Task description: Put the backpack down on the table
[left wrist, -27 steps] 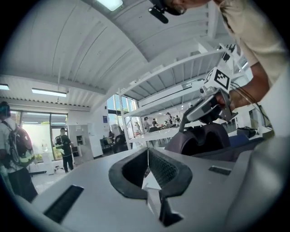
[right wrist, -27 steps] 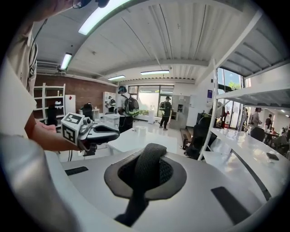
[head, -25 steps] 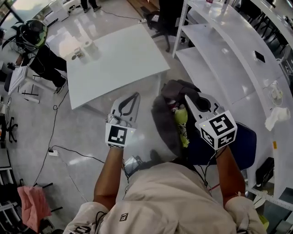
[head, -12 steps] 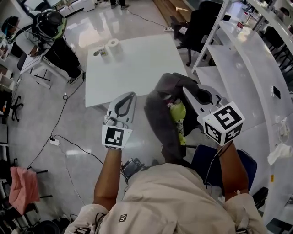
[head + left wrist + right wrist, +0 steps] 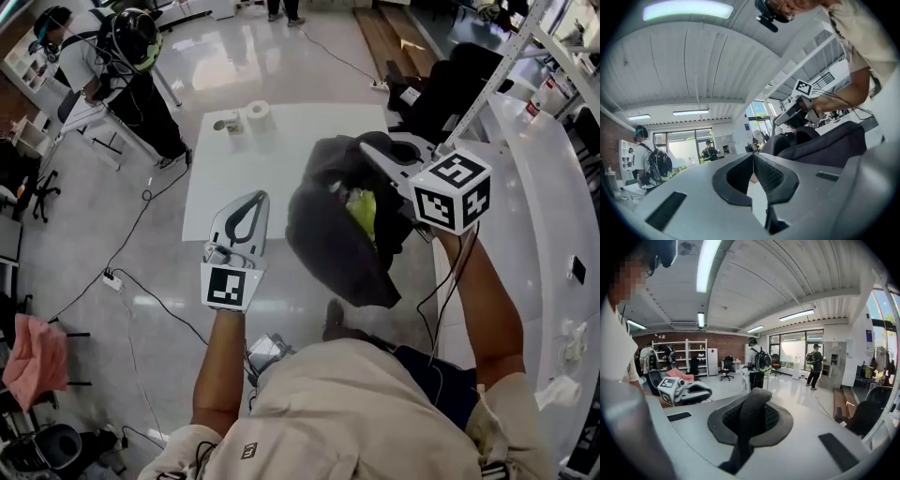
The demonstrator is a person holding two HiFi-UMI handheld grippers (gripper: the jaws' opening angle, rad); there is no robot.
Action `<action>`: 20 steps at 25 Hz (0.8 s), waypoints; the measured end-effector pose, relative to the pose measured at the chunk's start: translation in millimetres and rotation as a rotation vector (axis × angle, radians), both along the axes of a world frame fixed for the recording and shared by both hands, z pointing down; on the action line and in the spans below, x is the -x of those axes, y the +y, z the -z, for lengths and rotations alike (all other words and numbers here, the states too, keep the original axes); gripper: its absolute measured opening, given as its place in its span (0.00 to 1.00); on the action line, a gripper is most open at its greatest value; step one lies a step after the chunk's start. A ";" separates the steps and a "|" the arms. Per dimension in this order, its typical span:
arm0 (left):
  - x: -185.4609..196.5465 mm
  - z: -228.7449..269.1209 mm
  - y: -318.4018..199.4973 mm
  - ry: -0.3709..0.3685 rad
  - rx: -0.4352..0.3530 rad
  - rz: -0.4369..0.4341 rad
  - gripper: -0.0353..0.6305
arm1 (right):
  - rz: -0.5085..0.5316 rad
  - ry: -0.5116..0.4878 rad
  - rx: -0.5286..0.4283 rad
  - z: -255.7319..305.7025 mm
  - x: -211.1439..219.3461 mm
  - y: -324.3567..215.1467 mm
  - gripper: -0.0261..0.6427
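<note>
Mid-frame, our backpack (image 5: 337, 239) hangs soft and saggy. Our right gripper (image 5: 373, 150) pinches its strap (image 5: 750, 420), the safest hold. Our left gripper (image 5: 256, 198) is pressed together, empty.

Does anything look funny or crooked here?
Yes: the backpack dangles lopsided from the right gripper, held only by its top loop, gaping open so something green shows.
</note>
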State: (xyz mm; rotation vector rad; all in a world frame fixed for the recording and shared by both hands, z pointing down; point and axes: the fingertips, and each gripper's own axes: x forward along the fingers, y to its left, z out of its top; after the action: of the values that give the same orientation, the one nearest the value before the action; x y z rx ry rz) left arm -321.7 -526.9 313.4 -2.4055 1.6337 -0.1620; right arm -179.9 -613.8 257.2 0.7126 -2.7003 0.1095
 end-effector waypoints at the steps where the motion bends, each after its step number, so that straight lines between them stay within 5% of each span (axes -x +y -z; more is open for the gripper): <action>1: 1.1 -2.0 -9.7 -0.001 0.006 0.014 0.07 | 0.008 0.013 0.016 -8.7 2.3 -25.2 0.08; 7: 3.8 -22.8 -60.2 0.002 0.051 0.082 0.07 | -0.027 0.137 -0.036 -58.7 -7.7 -169.2 0.08; 11: -11.1 -35.0 -88.1 -0.010 0.081 0.069 0.07 | -0.089 0.513 -0.299 -103.8 -38.5 -228.5 0.10; 14: -26.4 -42.9 -104.8 -0.024 0.098 0.041 0.07 | -0.137 0.747 -0.494 -121.2 -60.1 -249.7 0.29; 20: -44.6 -50.5 -123.8 -0.032 0.117 -0.006 0.07 | -0.283 0.784 -0.583 -102.4 -95.9 -260.7 0.34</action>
State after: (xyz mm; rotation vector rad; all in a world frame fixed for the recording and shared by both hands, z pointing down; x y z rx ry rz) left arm -277.1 -650.7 363.9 -2.4788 1.6456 -0.3015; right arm -84.0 -874.5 359.7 1.0246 -1.8522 -0.7549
